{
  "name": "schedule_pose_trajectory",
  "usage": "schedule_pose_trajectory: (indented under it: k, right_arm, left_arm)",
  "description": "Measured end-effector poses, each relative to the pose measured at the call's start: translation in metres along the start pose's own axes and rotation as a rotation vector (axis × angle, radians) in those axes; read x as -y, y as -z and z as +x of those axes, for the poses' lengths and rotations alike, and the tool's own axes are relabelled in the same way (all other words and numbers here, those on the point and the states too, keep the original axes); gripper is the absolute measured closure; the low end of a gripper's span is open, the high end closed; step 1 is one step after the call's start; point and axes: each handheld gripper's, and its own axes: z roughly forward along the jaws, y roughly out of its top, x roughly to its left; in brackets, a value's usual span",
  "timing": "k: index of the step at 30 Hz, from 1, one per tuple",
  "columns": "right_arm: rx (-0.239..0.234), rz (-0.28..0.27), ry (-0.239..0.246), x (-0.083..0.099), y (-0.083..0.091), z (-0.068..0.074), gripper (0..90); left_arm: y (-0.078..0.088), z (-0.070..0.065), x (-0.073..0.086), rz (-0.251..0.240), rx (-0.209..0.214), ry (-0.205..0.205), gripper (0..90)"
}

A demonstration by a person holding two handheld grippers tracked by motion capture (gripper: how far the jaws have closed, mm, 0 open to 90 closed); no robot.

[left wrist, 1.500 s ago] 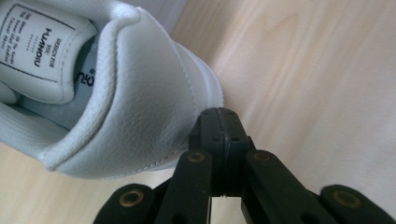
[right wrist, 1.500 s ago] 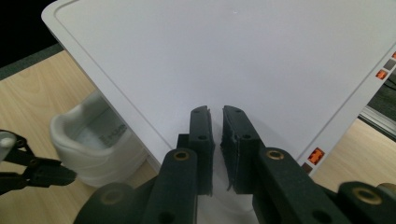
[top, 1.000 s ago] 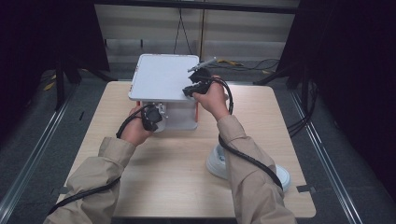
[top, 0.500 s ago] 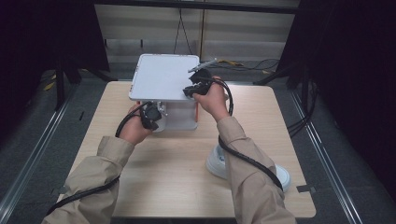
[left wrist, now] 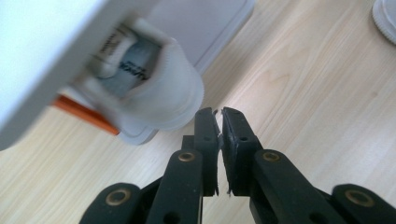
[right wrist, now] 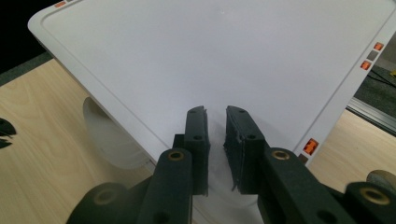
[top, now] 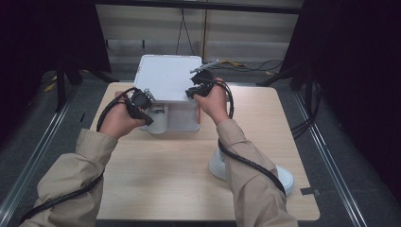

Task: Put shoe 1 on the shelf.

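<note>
Your left tongs stand almost shut, only a thin slit between the pads, and nothing sits in it; the jaws have just parted a touch. Your right tongs hold a narrow empty gap above the flat white lid; I cannot tell whether the tips touch it.

There is one white storage box with one lid, upper centre of the high view, and one white sneaker lies at lower right on the counter. Another white sneaker pokes out under the lifted lid edge, just beyond your left tongs, upper left in the left gripper view.
</note>
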Motion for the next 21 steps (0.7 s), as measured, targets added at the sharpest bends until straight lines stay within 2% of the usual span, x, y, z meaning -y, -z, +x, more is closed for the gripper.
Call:
schedule_pose_trajectory:
  k: [6,7,12,16,18,20,21]
  right_arm:
    - [0.012,-0.015,-0.017,0.003,0.002,0.002,75.7]
    - [0.009,-0.005,-0.004,0.004,0.004,0.003,73.9]
    - [0.003,0.001,-0.001,0.005,0.008,0.002,74.5]
    - [0.006,0.010,-0.015,0.007,0.011,-0.002,74.4]
    - [0.021,0.016,-0.011,0.008,0.014,-0.004,74.4]
    - [0.012,0.006,-0.038,0.012,0.017,-0.007,74.4]
    - [0.012,0.006,-0.038,0.012,0.017,-0.007,74.4]
  left_arm:
    - [0.019,0.009,-0.015,-0.075,0.002,0.060,84.8]
    - [0.021,0.011,-0.018,-0.074,-0.003,0.062,86.0]
    - [0.028,0.020,-0.035,-0.088,-0.004,0.088,88.3]
    - [0.025,0.032,-0.047,-0.121,-0.021,0.131,89.9]
    - [0.020,0.039,-0.050,-0.119,-0.030,0.161,90.0]
    - [0.013,0.045,-0.052,-0.133,-0.022,0.193,90.0]
    - [0.010,0.047,-0.052,-0.139,-0.031,0.210,90.0]
